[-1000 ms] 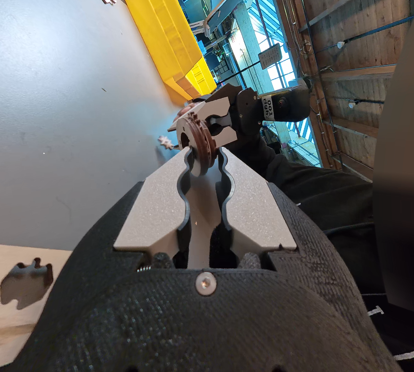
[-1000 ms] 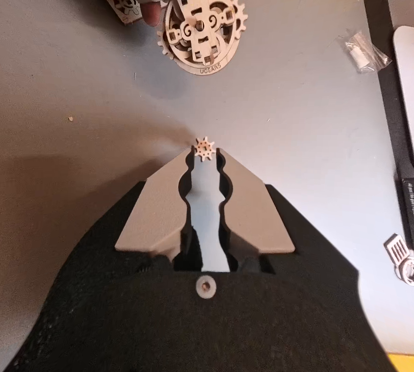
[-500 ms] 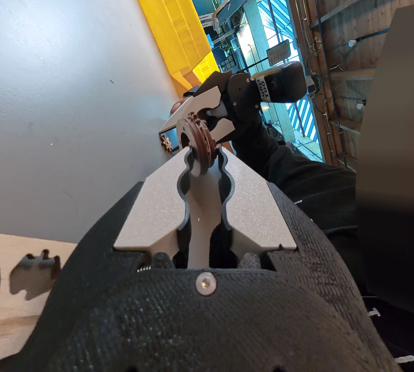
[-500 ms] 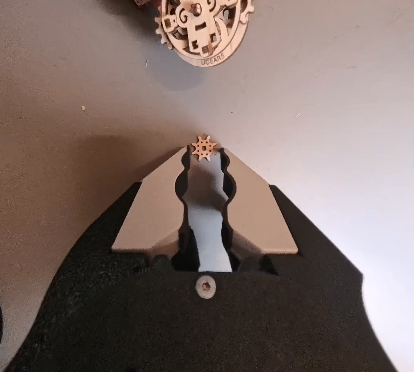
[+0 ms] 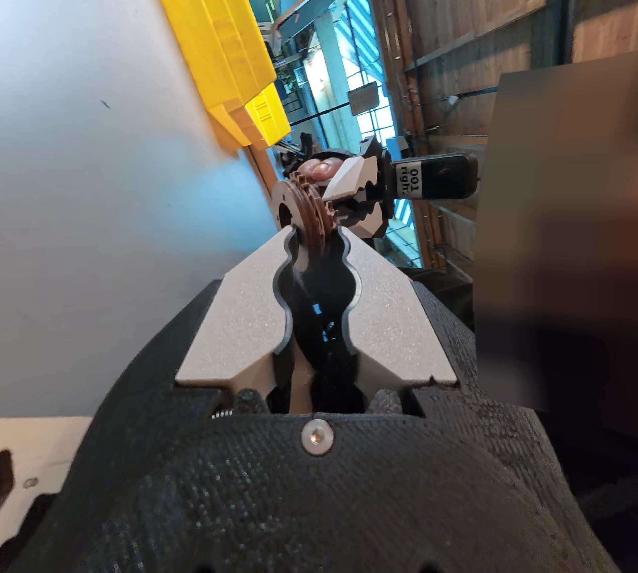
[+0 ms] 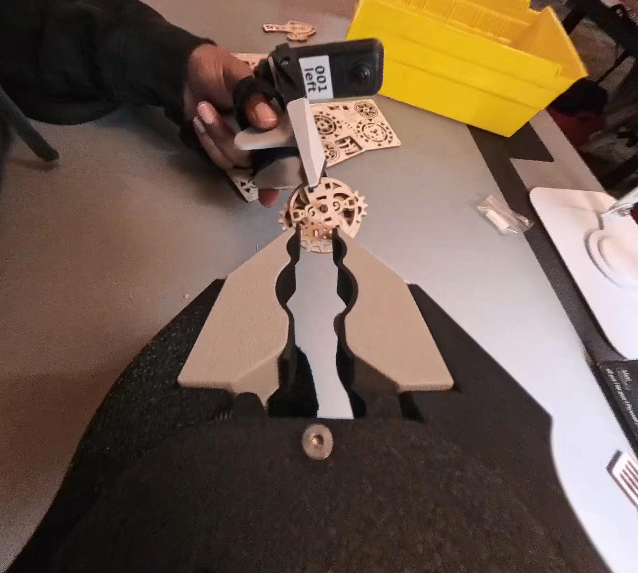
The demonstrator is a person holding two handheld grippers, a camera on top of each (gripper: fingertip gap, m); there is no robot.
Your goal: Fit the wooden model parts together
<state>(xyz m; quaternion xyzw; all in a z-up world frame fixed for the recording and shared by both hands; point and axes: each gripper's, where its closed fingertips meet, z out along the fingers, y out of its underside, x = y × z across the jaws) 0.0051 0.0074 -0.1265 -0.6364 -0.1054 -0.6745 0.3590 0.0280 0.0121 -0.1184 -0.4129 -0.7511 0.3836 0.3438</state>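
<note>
A: Left gripper (image 5: 316, 235) fingers?
B: Narrow, pinching the wooden gear disc (image 5: 305, 211) by its rim, held above the grey table (image 5: 86, 176).
A: Right gripper (image 6: 315, 239)?
B: Fingers narrow, tips at the disc's lower edge; whether they hold anything, I cannot tell.
A: Around it?
B: Part sheets (image 6: 359, 128) behind, yellow bin (image 6: 459, 49) farther back.

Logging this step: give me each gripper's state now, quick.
Left gripper: shut on the round wooden gear assembly.
Right gripper: shut on the small wooden gear, held against the assembly.
</note>
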